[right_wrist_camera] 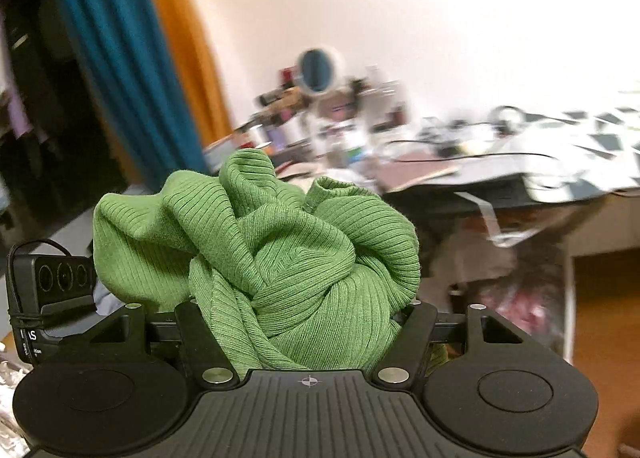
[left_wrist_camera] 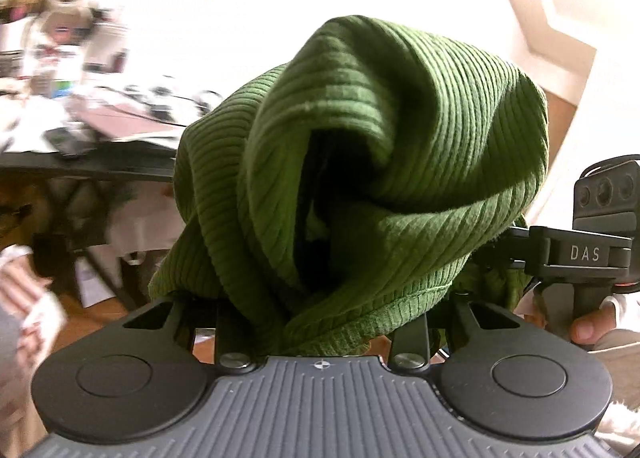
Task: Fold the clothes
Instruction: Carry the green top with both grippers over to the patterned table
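Green ribbed garment (right_wrist_camera: 280, 258) — teal curtain (right_wrist_camera: 112, 58), orange curtain (right_wrist_camera: 180, 50) behind.

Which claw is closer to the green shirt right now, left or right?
Neither, it's a tie. The left claw is clamped on a bunch of the green shirt, which drapes over its tips. The right claw is clamped on another bunch the same way.

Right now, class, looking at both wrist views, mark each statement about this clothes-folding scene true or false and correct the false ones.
1. The garment is green ribbed knit. True.
2. It lies flat and neatly folded. False: it is bunched up in a crumpled wad.
3. Cloth sits between the fingers of the right gripper. True.
4. The curtains are red and white. False: they are teal and orange.
5. A cluttered table stands in the background. True.
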